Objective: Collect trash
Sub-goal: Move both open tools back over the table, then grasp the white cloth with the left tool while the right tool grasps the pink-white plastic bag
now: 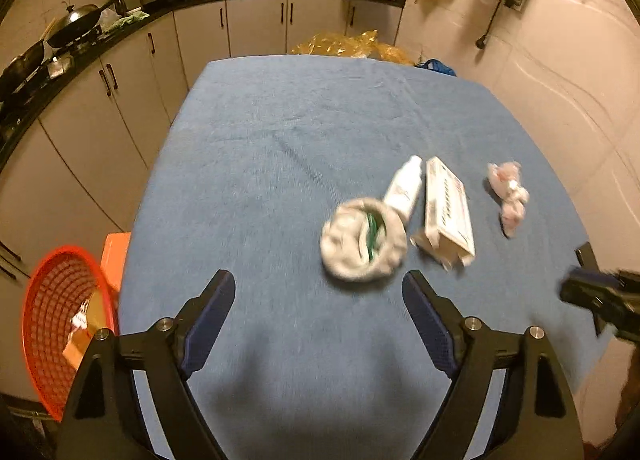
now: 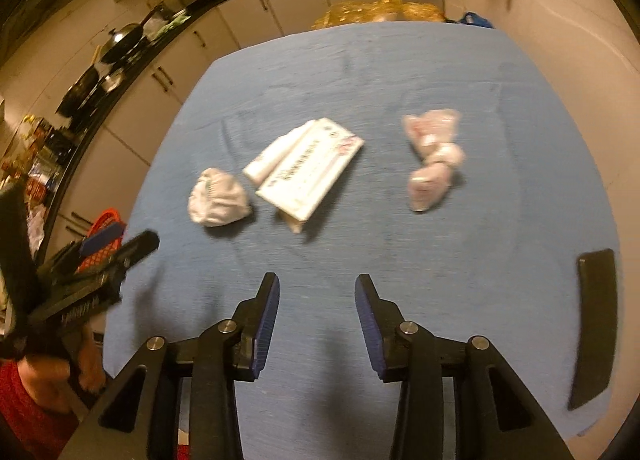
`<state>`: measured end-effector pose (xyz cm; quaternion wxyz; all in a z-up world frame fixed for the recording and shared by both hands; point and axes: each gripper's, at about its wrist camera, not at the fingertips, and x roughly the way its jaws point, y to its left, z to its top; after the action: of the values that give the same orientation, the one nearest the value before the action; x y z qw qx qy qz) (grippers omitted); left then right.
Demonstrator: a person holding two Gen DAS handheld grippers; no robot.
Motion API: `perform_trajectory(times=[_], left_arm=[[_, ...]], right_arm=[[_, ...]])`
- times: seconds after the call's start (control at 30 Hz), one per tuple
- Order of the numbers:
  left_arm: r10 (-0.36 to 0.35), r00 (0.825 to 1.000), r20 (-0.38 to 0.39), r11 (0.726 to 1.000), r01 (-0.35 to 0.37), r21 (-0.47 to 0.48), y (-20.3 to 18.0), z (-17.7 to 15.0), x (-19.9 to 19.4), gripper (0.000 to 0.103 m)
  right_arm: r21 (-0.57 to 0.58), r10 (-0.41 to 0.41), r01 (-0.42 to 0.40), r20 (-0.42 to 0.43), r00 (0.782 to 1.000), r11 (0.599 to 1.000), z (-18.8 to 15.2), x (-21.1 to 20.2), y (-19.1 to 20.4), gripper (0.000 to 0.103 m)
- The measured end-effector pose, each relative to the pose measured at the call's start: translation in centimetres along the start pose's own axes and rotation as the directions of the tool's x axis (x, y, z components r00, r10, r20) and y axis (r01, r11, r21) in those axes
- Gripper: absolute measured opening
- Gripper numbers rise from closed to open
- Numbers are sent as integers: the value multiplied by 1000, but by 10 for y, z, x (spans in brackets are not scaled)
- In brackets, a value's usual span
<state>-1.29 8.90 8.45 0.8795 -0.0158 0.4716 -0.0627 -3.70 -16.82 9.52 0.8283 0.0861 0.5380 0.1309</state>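
On the blue table lie a crumpled white wrapper with green inside, a white tube, a white carton and a crumpled pinkish bag. My left gripper is open and empty, just short of the wrapper. In the right wrist view the wrapper, tube, carton and pinkish bag lie ahead of my right gripper, which is open and empty above the cloth. The left gripper shows at the left there.
A red mesh basket with some scraps stands on the floor left of the table, next to an orange box. A black flat object lies at the table's right edge. Kitchen cabinets and counter run behind and left.
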Motion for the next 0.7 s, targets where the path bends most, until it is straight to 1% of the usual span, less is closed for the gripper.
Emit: perform_trajectory(times=[0.1,0.17,0.23,0.37,0.5,0.57,0.63,0.67,0.7], left_arm=[[-2,1000,-17,1000,1,-12,-3,14,18,85],[-24,999,-28,1000,23,-11,-7,21,33,85],[-13,999,-44,1000,13,-3,-10,26,46,85],[-36,998,-51,999,36,2,-16,28,66,85],[-36,998,-44,999,37,5,-20,28,79,84],[-50,998,-43,999,50,0,-20,25,82,74],[-60,997,-46,998,60,4,-22,20,83,54],[-54,998,-38,998,54,10,-26,19,83,54],[-39,999,-25,999,39,22,-28,17,80,50]], right_arm=[[20,-20,20,7,1000,1000,0,-7,-16,45],[35,-33,33,9,999,999,-1,-12,-28,45],[54,-50,49,12,999,997,0,-16,-43,46],[90,-77,75,20,997,993,4,-25,-69,47],[95,-89,85,37,995,992,14,-29,-83,51],[88,-85,81,43,995,993,20,-27,-86,52],[84,-75,72,40,996,994,28,-21,-89,54],[86,-67,64,37,997,994,31,-18,-90,54],[87,-54,51,35,998,995,37,-12,-91,55]])
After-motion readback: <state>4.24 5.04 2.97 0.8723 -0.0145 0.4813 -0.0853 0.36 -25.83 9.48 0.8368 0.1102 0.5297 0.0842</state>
